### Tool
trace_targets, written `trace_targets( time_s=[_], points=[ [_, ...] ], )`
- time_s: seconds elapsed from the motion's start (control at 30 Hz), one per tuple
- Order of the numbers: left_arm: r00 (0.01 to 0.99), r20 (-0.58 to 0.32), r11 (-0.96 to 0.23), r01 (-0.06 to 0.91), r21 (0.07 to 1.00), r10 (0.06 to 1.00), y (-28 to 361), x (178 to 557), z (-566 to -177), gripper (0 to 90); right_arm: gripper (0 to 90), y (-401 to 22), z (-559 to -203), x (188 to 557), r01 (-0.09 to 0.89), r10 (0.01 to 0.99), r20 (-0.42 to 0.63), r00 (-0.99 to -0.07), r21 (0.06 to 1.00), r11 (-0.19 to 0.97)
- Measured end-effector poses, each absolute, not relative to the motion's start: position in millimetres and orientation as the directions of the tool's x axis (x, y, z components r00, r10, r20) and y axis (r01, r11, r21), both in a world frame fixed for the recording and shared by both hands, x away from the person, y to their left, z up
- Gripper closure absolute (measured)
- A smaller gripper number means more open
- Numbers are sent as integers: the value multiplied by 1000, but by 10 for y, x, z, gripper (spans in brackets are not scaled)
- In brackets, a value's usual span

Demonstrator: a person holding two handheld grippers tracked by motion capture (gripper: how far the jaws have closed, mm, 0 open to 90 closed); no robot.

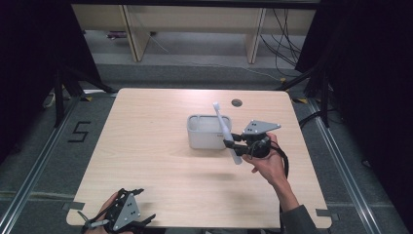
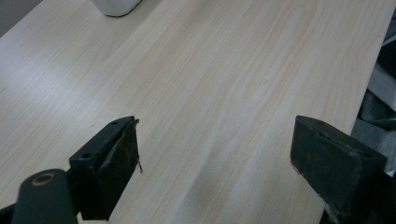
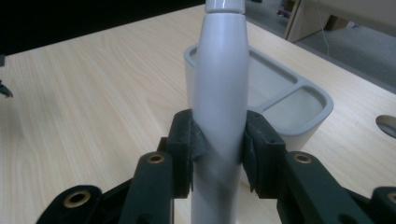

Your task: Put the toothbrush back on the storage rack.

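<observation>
Toothbrush was white, electric type, thick handle, slim neck, small head at the top. It was held in the air just right of the holder, tilted, with the head leaning over the holder's rim and the handle's butt end hanging lower, toward the near side of the table. Not inside the holder.

Right gripper was clamped on the handle; in the right gripper view both pads pressed the handle's sides, toothbrush running up between them. Person's hand carried it from the right side.

Holder was a pale grey rounded box with compartments, standing about mid-table, slightly right of centre. In the right gripper view it sat directly behind the handle, a divider visible across its inside.

Left gripper sat at the near-left table edge, well apart from the rest. Jaws stood wide in the left gripper view, bare wood between them, nothing held.
</observation>
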State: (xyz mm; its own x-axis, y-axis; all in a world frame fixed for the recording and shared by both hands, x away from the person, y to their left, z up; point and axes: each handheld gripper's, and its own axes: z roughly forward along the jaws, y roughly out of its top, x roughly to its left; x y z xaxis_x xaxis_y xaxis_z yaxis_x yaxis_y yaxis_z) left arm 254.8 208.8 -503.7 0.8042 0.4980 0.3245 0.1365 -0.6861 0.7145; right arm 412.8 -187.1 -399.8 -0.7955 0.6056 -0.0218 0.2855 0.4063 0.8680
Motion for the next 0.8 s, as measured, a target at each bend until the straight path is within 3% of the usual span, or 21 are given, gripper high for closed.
trace_targets(
  time_s=[0.8],
  points=[
    [804,322,-681,134,720,499,2086,2545,-5032,149,669,-1523,-3730,4430,267,588,32,-808,910,318]
  ],
)
